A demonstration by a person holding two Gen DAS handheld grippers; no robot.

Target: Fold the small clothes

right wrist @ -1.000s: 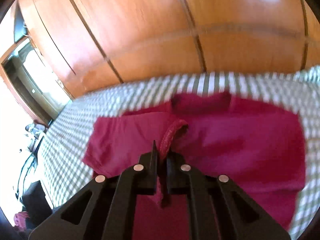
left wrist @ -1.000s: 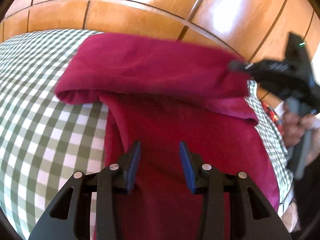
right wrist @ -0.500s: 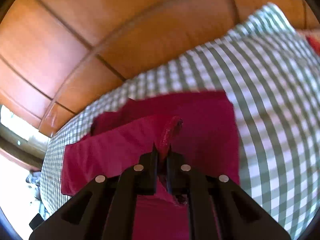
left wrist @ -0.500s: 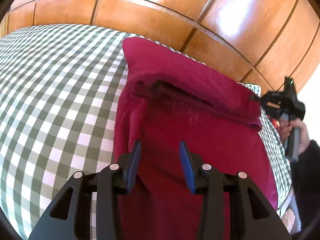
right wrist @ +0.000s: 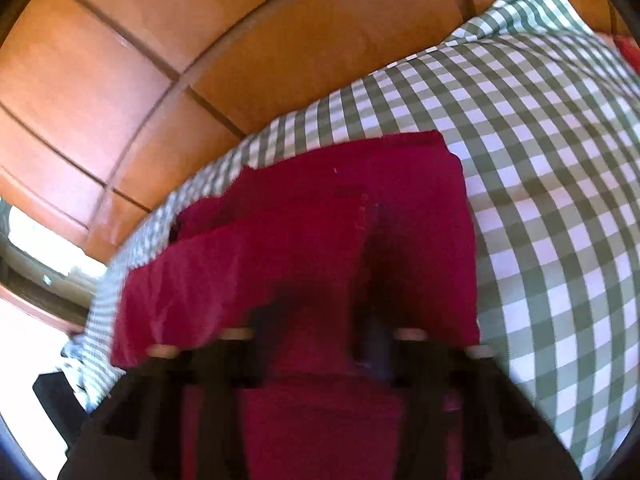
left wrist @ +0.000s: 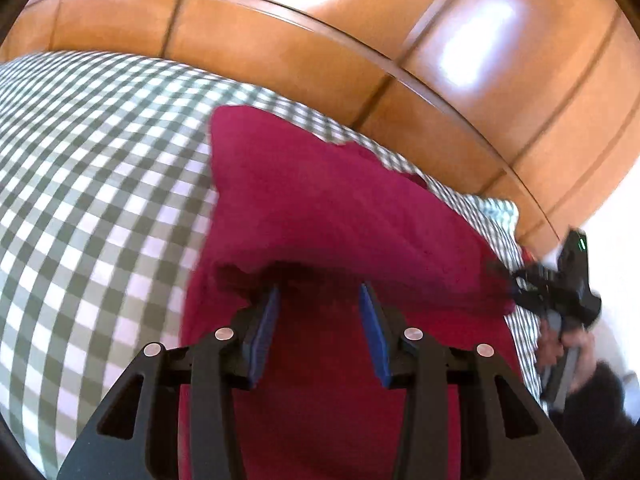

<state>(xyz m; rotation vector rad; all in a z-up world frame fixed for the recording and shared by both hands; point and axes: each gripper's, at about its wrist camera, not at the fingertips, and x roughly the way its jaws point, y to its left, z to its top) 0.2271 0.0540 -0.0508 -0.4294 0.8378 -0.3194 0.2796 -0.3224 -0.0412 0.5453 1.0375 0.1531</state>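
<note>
A dark red garment (left wrist: 332, 216) lies on the green-and-white checked cloth (left wrist: 100, 184), its far part folded over toward me. My left gripper (left wrist: 318, 300) is open and empty, its blue pads just at the folded edge above the garment. The right gripper (left wrist: 520, 284) shows at the garment's right edge in the left wrist view. In the right wrist view the garment (right wrist: 320, 240) fills the middle and the right gripper (right wrist: 324, 344) is blurred, its fingers spread apart over the red fabric.
A glossy wooden panelled wall (left wrist: 360, 40) rises right behind the checked surface (right wrist: 560, 200). The surface's edge drops off at the left of the right wrist view (right wrist: 92, 320). A hand (left wrist: 560, 348) holds the right gripper's handle.
The right gripper carried the pinched red fold across the garment and has opened, letting it go. The fold now lies flat. My left gripper stayed open and moved closer to the folded edge.
</note>
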